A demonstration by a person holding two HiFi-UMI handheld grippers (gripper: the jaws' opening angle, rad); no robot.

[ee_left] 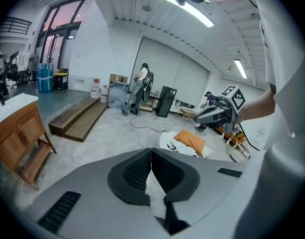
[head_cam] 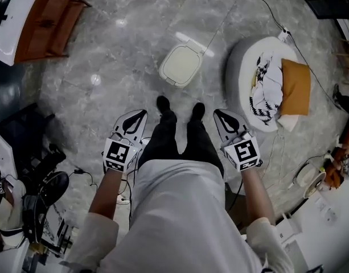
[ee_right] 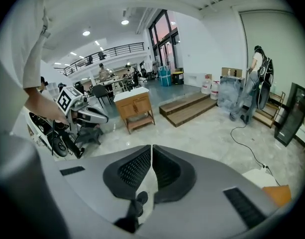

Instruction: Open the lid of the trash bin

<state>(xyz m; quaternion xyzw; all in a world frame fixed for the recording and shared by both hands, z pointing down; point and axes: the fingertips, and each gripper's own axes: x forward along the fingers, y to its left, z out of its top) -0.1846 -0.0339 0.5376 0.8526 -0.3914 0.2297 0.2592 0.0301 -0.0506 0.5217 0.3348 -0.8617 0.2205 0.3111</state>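
**Operator:** Where is the bin?

**Inspector:** The trash bin [head_cam: 181, 65] stands on the grey marbled floor [head_cam: 106, 67], straight ahead of your shoes [head_cam: 163, 103] and apart from them. Its cream lid [head_cam: 183, 61] lies flat and closed on top. Nothing touches it.

**Operator:** And my left side?

**Inspector:** You hold the left gripper [head_cam: 137, 118] low beside your left leg, pointing forward, well short of the bin. In the left gripper view the jaws of that gripper [ee_left: 151, 153] meet at the tips, with nothing between them.

**Operator:** The right?

**Inspector:** The same finding. The right gripper [head_cam: 222, 118] hangs beside your right leg, level with the left one and equally clear of the bin. In the right gripper view its jaws [ee_right: 151, 151] are drawn together and hold nothing.

**Operator:** Anything else nearby?

**Inspector:** To the right of the bin is a round white seat [head_cam: 242, 67] carrying an orange pillow [head_cam: 295, 86] and a black-and-white patterned cloth [head_cam: 265, 90]. A thin cable [head_cam: 271, 10] runs across the floor to it. A wooden cabinet [head_cam: 46, 21] stands at far left, well apart from the bin.
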